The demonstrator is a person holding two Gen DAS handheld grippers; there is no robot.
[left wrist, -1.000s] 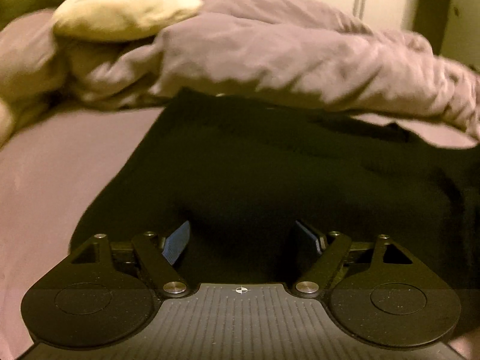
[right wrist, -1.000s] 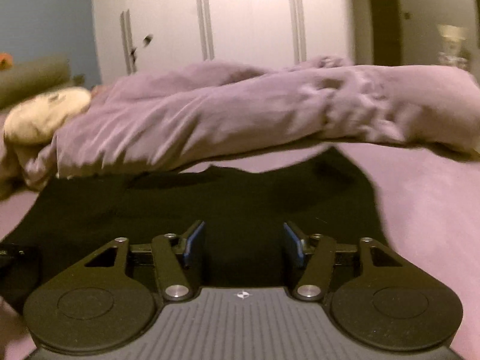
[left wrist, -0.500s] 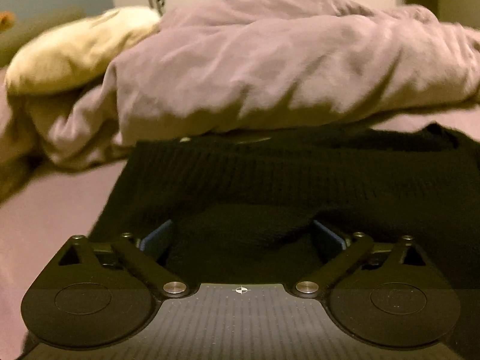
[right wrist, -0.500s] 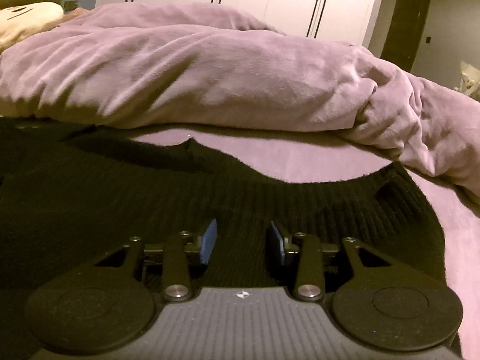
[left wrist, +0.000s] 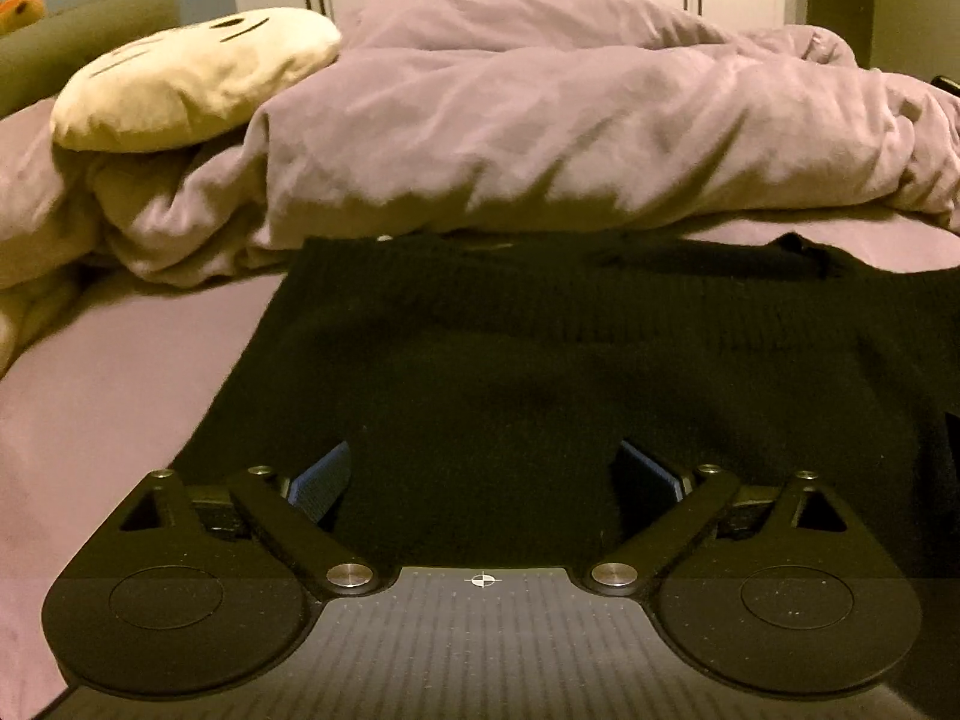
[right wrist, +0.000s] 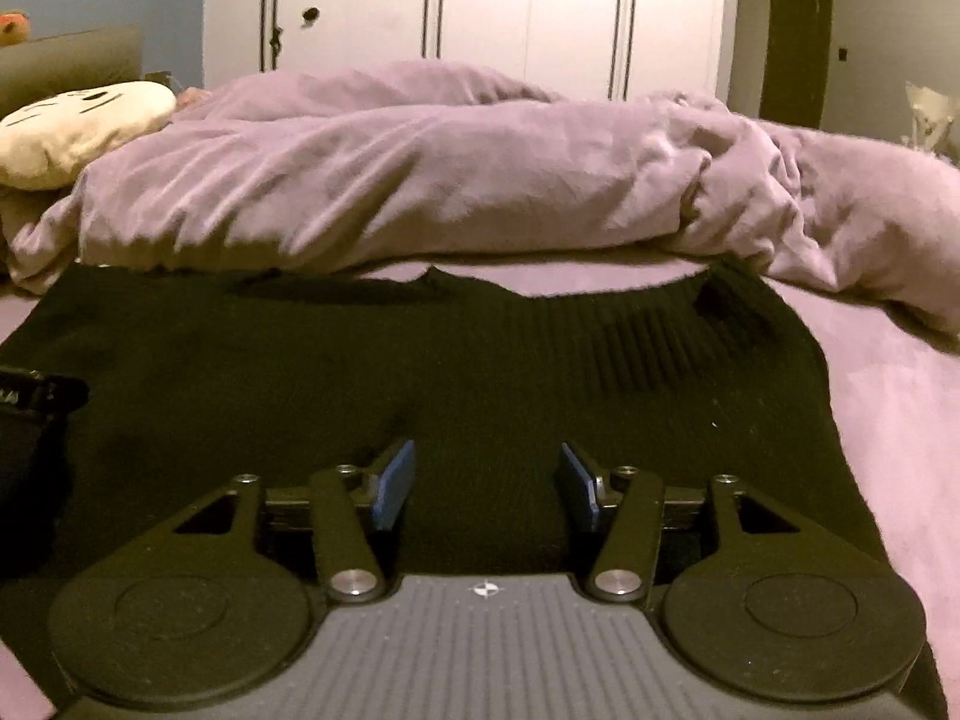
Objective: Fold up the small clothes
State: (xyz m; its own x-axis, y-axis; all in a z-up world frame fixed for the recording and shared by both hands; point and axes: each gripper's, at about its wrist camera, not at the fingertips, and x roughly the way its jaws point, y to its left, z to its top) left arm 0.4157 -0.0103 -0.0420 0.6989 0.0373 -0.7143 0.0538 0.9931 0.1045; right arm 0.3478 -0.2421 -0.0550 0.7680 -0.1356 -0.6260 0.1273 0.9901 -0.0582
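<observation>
A black ribbed knit garment [left wrist: 540, 348] lies spread flat on the lilac bed sheet [left wrist: 90, 390], its far edge against the bunched duvet. My left gripper [left wrist: 483, 456] hovers over the garment's near left part, its jaws very wide and closing slightly. Black knit lies between the blue pads [left wrist: 321, 474], but they do not press on it. In the right wrist view the same garment [right wrist: 360, 360] fills the middle. My right gripper [right wrist: 486, 450] is over its near right part with its jaws opening, and the fabric between the pads is not pinched.
A crumpled lilac duvet [left wrist: 540, 120] runs across the bed just beyond the garment. A cream plush cushion [left wrist: 192, 78] with a drawn face rests on its left end. White wardrobe doors [right wrist: 480, 0] stand behind. Bare sheet [right wrist: 900, 420] shows right of the garment.
The left jaws stand wider than a second ago. The right jaws narrowed half a second ago and have spread again. Both views swung sideways over the garment and back.
</observation>
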